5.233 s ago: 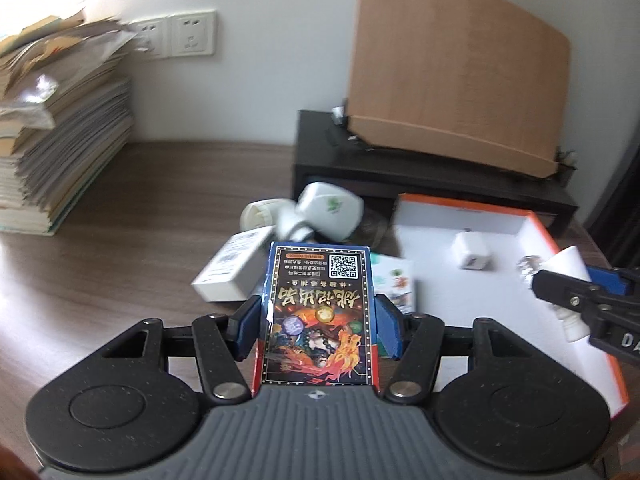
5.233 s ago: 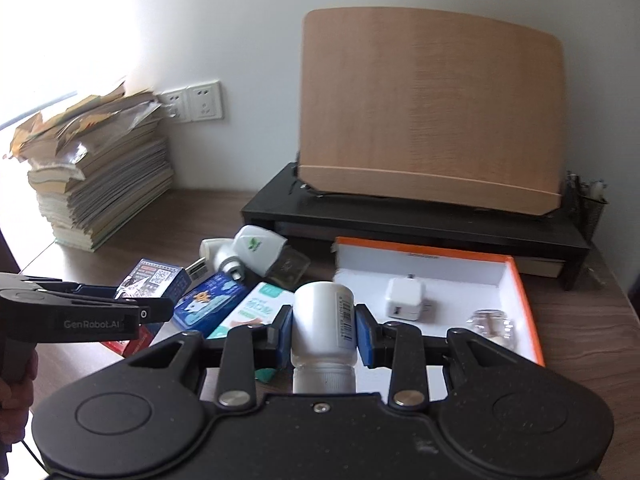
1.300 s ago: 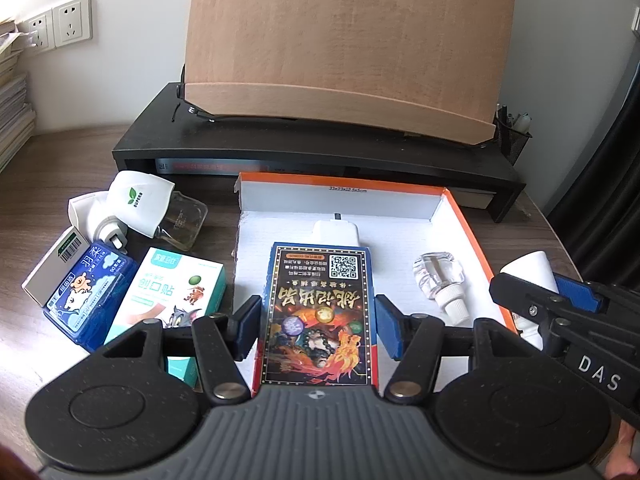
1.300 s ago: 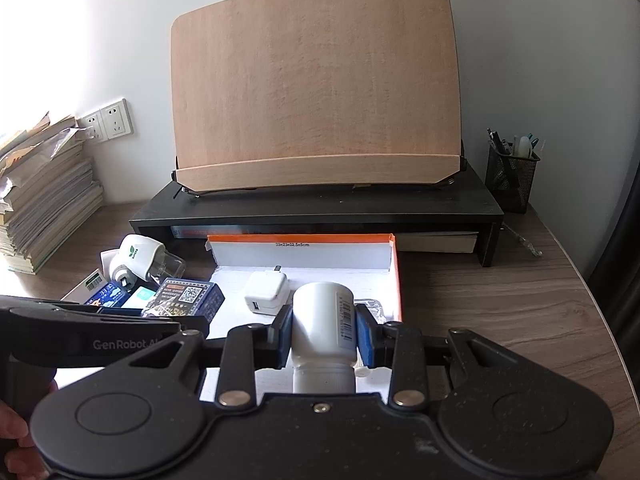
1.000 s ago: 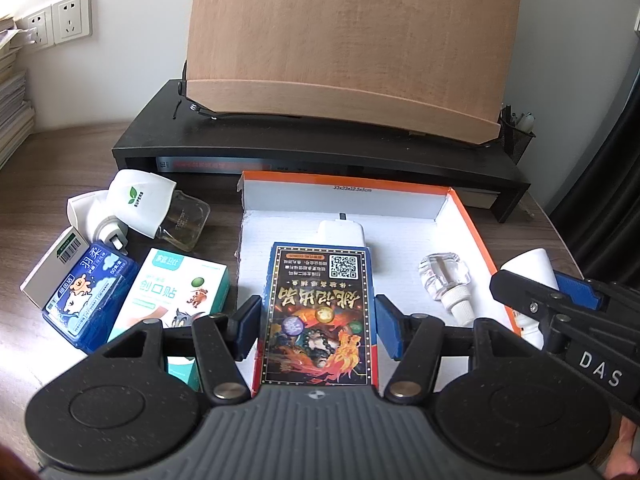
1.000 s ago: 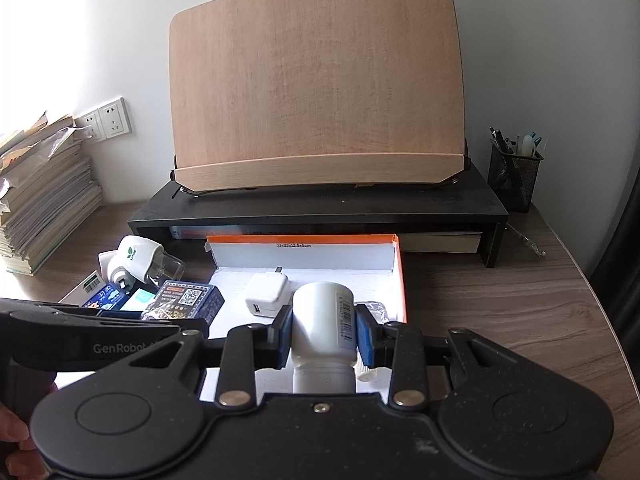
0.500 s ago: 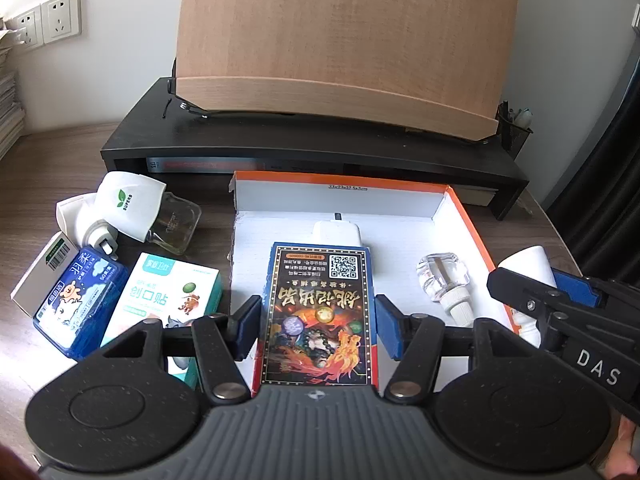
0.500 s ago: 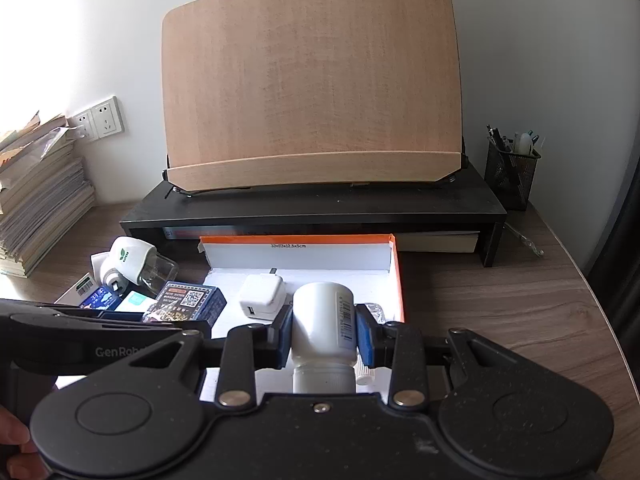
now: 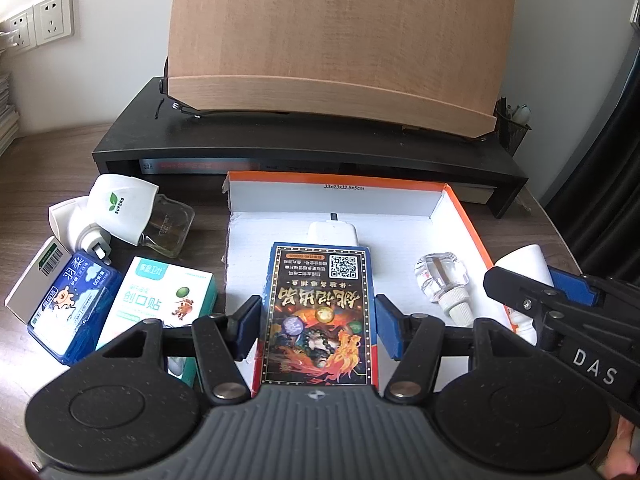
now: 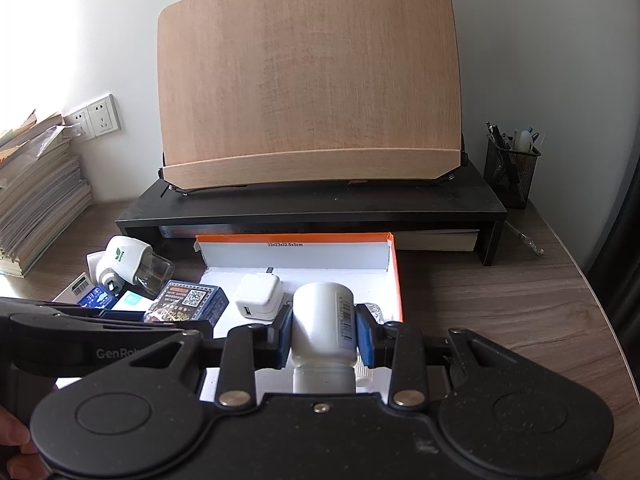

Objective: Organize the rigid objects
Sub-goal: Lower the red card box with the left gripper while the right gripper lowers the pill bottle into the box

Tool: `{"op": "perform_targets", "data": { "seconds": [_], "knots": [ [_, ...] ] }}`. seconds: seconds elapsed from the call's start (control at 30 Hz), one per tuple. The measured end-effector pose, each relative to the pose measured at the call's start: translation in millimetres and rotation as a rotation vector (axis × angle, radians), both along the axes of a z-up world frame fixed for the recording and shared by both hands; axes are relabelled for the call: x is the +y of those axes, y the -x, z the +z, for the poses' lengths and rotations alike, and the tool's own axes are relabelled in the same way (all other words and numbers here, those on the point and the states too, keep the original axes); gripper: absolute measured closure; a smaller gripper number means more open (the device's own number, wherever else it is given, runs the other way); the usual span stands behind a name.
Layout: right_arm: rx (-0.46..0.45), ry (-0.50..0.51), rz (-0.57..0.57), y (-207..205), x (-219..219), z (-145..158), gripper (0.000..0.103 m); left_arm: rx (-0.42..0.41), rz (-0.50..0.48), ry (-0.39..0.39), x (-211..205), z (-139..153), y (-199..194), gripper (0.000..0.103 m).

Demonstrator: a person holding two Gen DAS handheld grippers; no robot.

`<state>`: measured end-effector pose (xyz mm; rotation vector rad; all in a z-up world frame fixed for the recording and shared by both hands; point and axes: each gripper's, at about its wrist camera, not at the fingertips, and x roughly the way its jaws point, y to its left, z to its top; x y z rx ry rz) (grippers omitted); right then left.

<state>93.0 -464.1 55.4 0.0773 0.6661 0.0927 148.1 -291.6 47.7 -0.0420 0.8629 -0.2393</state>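
The left gripper [image 9: 318,326] is clamped part-way open on a dark card box [image 9: 319,314], its blue pads pressed to the box's long sides; the box carries gold Chinese characters, a QR code and dragon artwork, all upside down from this camera. It is held above the near part of the orange-rimmed white tray [image 9: 460,210], whose back wall is printed "33x23x12.5x5cm". Just beyond the box's far end, on the tray floor, lies a white charger [image 9: 332,233], and to the gripper's right a clear glass refill bottle [image 9: 442,276] lies on its side. The right gripper [image 10: 323,332] is closed as tight as it goes on a white bottle [image 10: 322,320], cap toward the camera, a barcode label along its right side (too small to read); it hangs at the tray's right edge. From the left view that tool shows "DAS"; from the right view the left tool reads "GenRo…". To the left gripper's left, on the wooden desk [image 9: 48,148], lie a teal-and-white box [image 9: 158,300] printed 创口贴, a blue pack [image 9: 66,308], and a white plug-in unit [image 9: 120,208] marked "SUPERB". Farther off stands a black riser [image 9: 304,148] bearing a wooden book stand [image 9: 340,40].
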Motion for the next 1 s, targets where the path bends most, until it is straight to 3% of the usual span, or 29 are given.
{"op": "perform_targets", "data": {
  "seconds": [1.0],
  "knots": [
    [0.003, -0.003, -0.011, -2.2, -1.0, -1.3, 0.063, 0.000, -0.013, -0.004, -4.4, -1.0, -4.1, 0.043]
  ]
}}
